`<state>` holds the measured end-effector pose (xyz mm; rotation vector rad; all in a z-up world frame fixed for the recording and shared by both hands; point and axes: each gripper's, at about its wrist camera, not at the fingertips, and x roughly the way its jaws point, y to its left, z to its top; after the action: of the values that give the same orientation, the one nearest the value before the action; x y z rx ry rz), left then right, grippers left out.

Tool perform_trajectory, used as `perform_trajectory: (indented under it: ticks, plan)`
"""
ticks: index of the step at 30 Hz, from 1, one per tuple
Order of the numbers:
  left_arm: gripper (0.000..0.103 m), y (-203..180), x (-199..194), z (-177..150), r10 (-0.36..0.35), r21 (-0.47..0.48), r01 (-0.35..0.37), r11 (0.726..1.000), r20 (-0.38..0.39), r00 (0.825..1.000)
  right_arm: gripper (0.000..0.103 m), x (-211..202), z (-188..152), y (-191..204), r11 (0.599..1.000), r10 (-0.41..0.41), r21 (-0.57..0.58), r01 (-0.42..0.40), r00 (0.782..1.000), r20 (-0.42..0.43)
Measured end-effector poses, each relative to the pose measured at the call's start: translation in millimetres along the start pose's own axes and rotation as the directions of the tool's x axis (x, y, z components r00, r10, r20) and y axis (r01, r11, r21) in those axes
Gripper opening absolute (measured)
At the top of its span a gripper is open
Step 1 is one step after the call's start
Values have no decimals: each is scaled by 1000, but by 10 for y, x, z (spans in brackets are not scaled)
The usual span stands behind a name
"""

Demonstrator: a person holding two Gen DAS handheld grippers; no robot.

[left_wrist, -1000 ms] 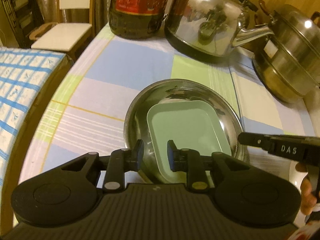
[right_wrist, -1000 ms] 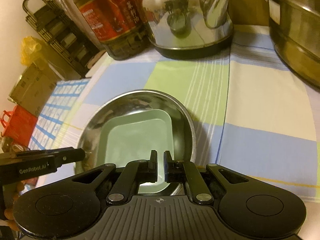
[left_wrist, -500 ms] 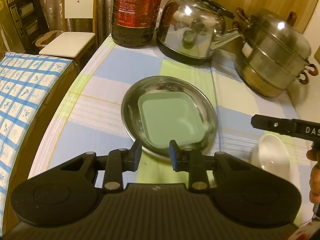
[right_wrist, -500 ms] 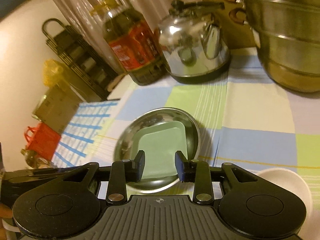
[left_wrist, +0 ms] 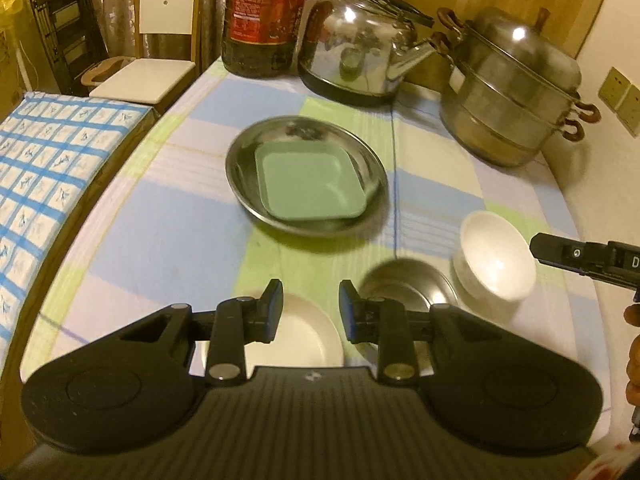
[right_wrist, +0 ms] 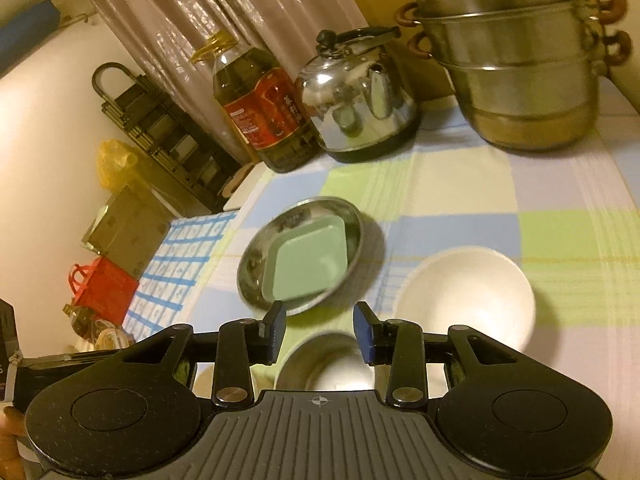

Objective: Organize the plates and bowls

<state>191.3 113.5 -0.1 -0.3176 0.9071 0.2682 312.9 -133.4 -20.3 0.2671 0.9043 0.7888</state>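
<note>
A green square plate lies inside a round steel plate in the middle of the checked tablecloth. Nearer me stand a white bowl, a small steel bowl and a white saucer. My left gripper hangs open above the saucer, holding nothing. The right wrist view shows the green plate, the white bowl and the steel bowl. My right gripper is over the steel bowl, its jaws opening with nothing between them.
At the back of the table stand an oil bottle, a steel kettle and a stacked steamer pot. A chair and a blue-checked cloth lie off the table's left edge.
Both grippers pulled back and upward from the steel plate. The right jaws, nearly shut at the green plate's near edge, have opened. The two bowls and the saucer came into view.
</note>
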Motion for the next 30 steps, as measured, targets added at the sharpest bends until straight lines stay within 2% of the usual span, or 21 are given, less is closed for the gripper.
perform_trajectory:
  ticks: [16, 30]
  plan:
    - [27, -394, -247, -826, -50, 25, 52, 998, -54, 997, 42, -533, -710, -125, 999, -15, -36, 14, 999, -50]
    - [27, -567, -179, -1297, -78, 24, 80, 996, -97, 992, 44, -598, -1171, -200, 994, -100, -62, 93, 989, -112]
